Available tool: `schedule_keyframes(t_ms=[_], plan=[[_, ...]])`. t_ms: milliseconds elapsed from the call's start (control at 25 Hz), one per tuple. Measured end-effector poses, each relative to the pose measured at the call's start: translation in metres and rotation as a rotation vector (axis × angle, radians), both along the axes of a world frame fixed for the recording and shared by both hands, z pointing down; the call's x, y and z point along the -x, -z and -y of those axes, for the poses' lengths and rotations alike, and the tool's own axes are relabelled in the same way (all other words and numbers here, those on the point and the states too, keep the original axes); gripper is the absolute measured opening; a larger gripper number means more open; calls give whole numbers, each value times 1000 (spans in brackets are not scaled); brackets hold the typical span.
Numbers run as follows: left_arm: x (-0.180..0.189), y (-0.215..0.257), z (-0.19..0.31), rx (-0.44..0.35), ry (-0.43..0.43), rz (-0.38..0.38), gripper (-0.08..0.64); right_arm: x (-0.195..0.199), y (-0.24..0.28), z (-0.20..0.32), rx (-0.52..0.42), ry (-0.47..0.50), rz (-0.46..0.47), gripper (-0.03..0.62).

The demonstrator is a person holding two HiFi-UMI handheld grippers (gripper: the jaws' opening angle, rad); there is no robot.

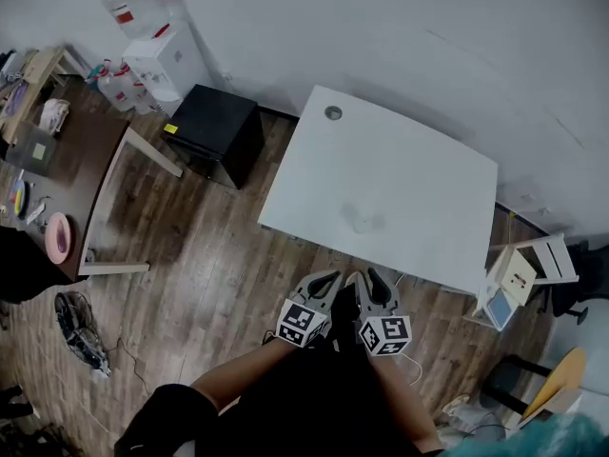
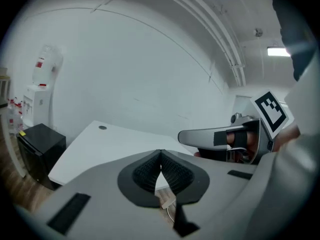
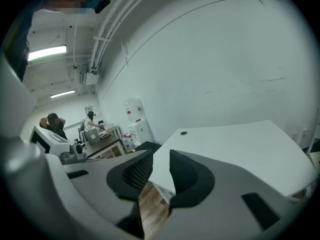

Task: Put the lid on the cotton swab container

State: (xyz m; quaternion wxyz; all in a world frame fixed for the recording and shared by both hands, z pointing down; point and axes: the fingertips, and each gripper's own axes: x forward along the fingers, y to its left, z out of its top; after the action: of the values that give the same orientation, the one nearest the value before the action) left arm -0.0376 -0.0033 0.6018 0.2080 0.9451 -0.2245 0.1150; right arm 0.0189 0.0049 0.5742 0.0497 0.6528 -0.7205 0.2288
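On the white table (image 1: pixel 428 169) a small clear container (image 1: pixel 364 222) stands near the front edge. It is too faint to tell the lid from the body. Both grippers hover side by side over the wooden floor, just short of that edge. My left gripper (image 1: pixel 326 279) (image 2: pixel 160 155) is shut, its black pads meeting with nothing between them. My right gripper (image 1: pixel 369 279) (image 3: pixel 161 159) is open, a gap between its pads showing only floor and table edge. In the left gripper view the right gripper (image 2: pixel 215 136) shows at the right. Neither gripper view shows the container.
A grommet hole (image 1: pixel 333 112) marks the table's far corner. A black cabinet (image 1: pixel 217 127) and a water dispenser (image 1: pixel 157 55) stand to the left, a white stool (image 1: pixel 525 269) to the right. A brown desk (image 1: pixel 76 160) with clutter lies far left, with people (image 3: pixel 55 124) working near it.
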Motion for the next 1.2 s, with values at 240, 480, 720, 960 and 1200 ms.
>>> schedule_keyframes(t_ms=[240,480,720,960,1200], plan=[[-8,38,-25,-35,-48,-63,14,6,34,-23,-69,-17,78,82],[-13,74,-25,-106,-17,-95,14,3,59,-38,-139,-54,-25,37],[-27,109,-31,-216,-59,-65,14,-5,77,-53,-171,-153,-68,38],[-44,126,-46,-258,-98,-74,14,-16,94,-59,-197,-173,-134,37],[-39,132,-48,-301,-30,-72,14,-17,101,-58,-186,-196,-181,38]])
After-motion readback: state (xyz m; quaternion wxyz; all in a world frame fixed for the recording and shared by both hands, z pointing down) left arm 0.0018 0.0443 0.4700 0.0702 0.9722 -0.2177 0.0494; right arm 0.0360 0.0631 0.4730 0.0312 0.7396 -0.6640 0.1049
